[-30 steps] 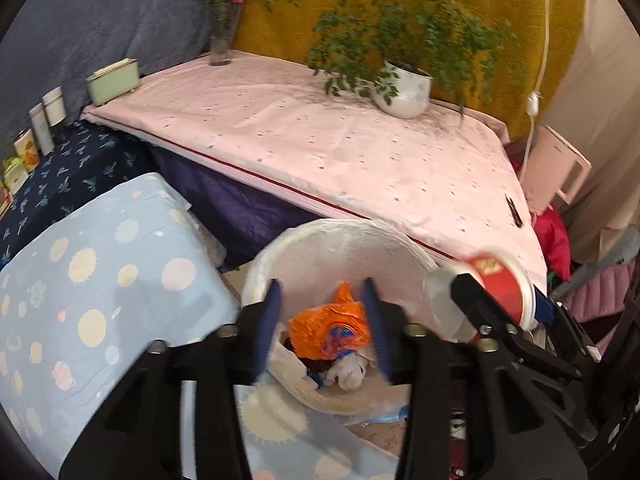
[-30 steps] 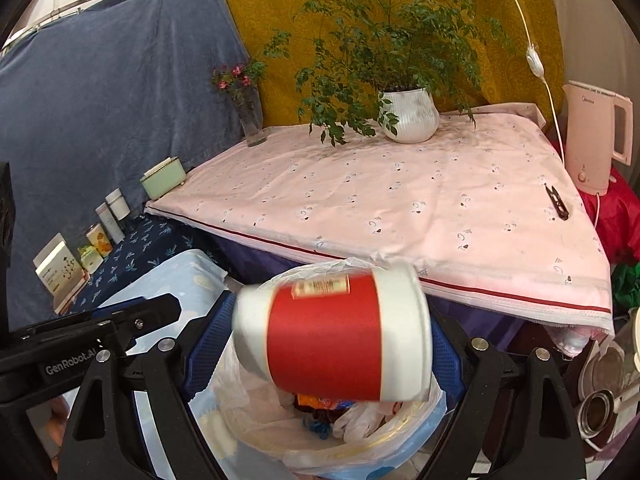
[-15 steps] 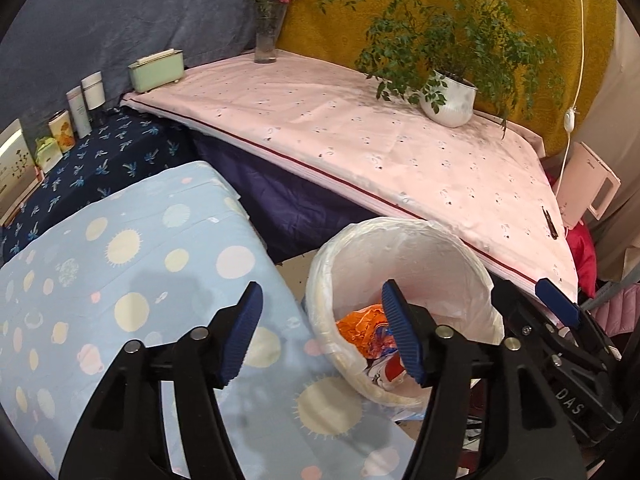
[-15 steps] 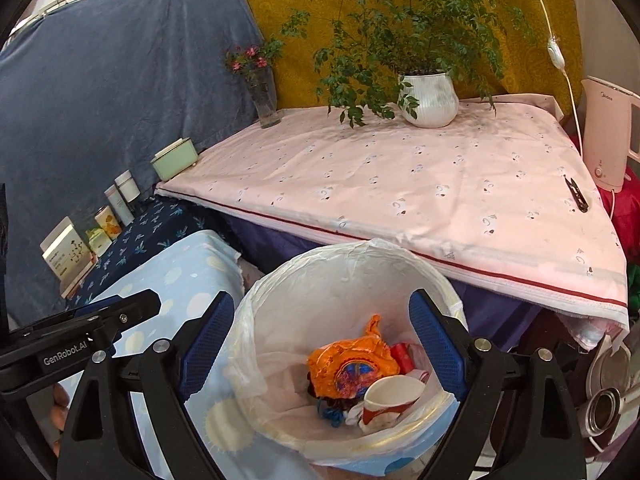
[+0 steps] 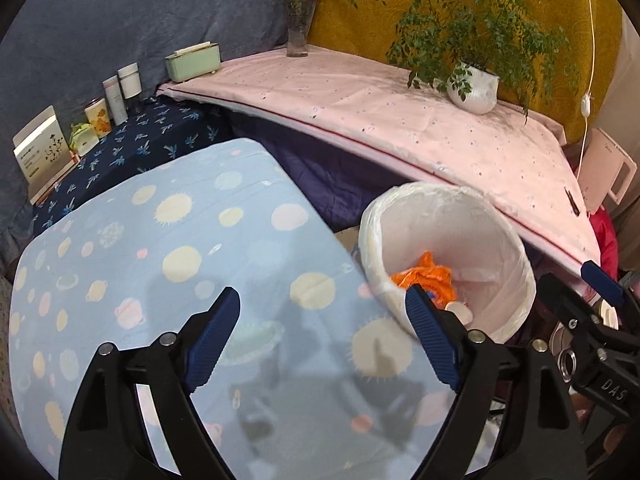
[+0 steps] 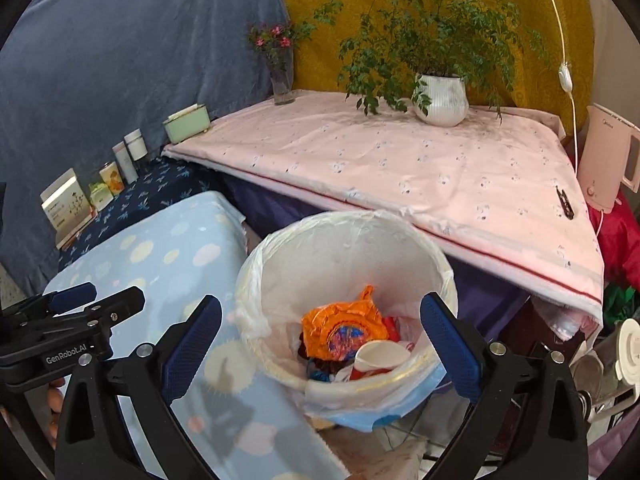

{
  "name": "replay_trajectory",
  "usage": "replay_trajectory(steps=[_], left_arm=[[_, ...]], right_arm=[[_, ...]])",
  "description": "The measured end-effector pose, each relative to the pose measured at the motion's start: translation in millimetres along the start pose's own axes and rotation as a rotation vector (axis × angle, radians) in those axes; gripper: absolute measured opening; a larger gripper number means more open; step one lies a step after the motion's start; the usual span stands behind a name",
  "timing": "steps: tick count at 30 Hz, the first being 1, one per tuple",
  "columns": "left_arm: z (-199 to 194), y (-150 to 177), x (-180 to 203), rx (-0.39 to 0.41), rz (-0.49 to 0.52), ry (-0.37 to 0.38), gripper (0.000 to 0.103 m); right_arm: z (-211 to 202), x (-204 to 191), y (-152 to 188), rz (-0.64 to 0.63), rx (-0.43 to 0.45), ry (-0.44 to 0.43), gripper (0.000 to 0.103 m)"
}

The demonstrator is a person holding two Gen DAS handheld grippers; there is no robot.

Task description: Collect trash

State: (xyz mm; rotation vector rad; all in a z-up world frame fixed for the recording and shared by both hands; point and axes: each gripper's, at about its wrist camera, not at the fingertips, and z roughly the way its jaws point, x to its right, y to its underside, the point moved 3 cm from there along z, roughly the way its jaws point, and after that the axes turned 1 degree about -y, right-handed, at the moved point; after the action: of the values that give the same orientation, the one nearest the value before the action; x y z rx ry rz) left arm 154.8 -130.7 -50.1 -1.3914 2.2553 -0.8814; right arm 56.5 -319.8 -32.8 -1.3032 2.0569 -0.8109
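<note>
Trash: red-and-white paper cup (image 6: 380,358) lies on its side inside the round white bin with a thin plastic liner (image 6: 280,256), against a crumpled orange snack wrapper (image 6: 342,326), with other scraps under them. The left wrist view shows the same bin (image 5: 516,248) with the orange wrapper (image 5: 430,276); the cup is barely visible there.

Right gripper (image 6: 320,348) is above the bin mouth, jaws wide, nothing between them. Left gripper (image 5: 322,340) is over the light blue dotted sheet (image 5: 160,248) just beside the bin, jaws wide, also empty.

No loose trash visible on the blue sheet or the pink tablecloth (image 6: 400,160); only a small black clip (image 6: 564,198) near its edge, which I judge not to be trash.

Risks:
- Liner rim is loose and crinkled. A finger dropping low could snag it and pull the bag off the rim.
- Bin sits tight between the sheet edge and the table. A sideways knock could tip it.
- A sweep towards the back could clip the potted plant (image 6: 440,98) or the glass vase (image 6: 282,84).
</note>
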Motion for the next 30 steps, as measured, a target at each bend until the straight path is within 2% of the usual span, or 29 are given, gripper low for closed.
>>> replay_trajectory(steps=[8,30], left_arm=[[-9.2,29.2,-1.4,0.000,0.032,-0.052,0.089],[-14.5,64.4,-2.0,-0.009,0.009,-0.059,0.093]], right_arm=[[-12.0,-5.2,19.4,-0.033,-0.011,0.024,0.096],[-9.8,-6.9,49.8,-0.074,-0.076,0.060,0.096]])
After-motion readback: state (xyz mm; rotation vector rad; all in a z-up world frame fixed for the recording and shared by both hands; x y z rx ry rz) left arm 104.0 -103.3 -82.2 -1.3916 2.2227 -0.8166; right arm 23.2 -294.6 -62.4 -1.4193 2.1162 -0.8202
